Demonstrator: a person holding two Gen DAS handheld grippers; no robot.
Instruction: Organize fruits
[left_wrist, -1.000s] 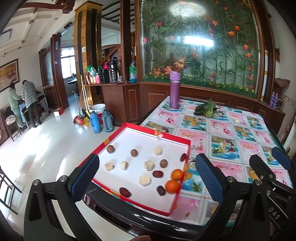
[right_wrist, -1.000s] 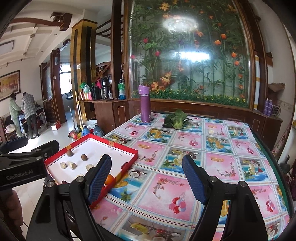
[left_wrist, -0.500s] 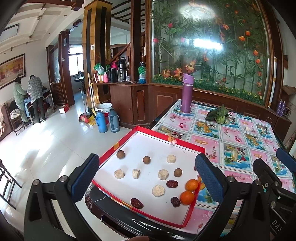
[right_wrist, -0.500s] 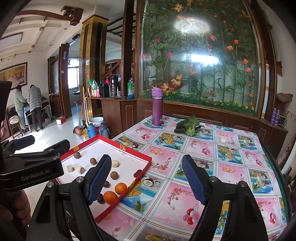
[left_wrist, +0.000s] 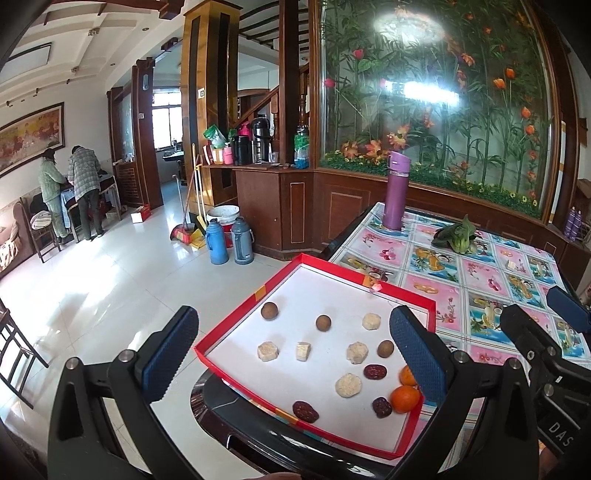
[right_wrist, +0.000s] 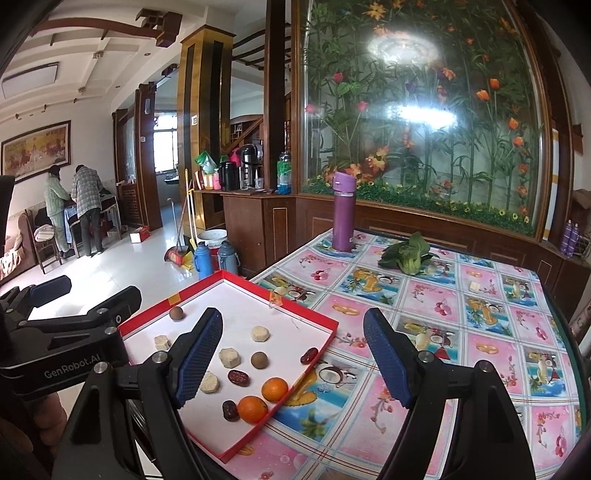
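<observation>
1. Over the near corner of the worktop (left_wrist: 476, 266), in the left wrist view, the left gripper (left_wrist: 291, 354) is held with its fingers spread wide and nothing between them. Below it the red tray (left_wrist: 236, 325) is seen, with the fruits lying loose on its white floor. Three brown round fruits (left_wrist: 323, 323) are spread across the far half of the tray, pale chunks (left_wrist: 267, 350) lie through its middle, dark red dates (left_wrist: 374, 372) are scattered towards its near edge, and two oranges (left_wrist: 405, 398) sit together at its right wall, one partly hidden behind a finger.

2. Beside the tray's right wall, in the right wrist view, the right gripper (right_wrist: 295, 362) is likewise seen spread and empty, held above the tray's right wall and the patterned cloth. The oranges (right_wrist: 252, 408) are seen touching or nearly so, with a date (right_wrist: 229, 410) just left of the nearer one and another date (right_wrist: 308, 355) against the right wall. A purple flask (right_wrist: 342, 211) and a leafy green (right_wrist: 405, 254) stand well beyond the tray.

3. The kinds are judged to be only partly gathered: the oranges are paired, the rest are mixed. An approach before a pick is judged to be in hand. A small piece would have to be straddled by one spread gripper, clear of its neighbours, then pinched lightly. Which piece is meant cannot be told.
</observation>
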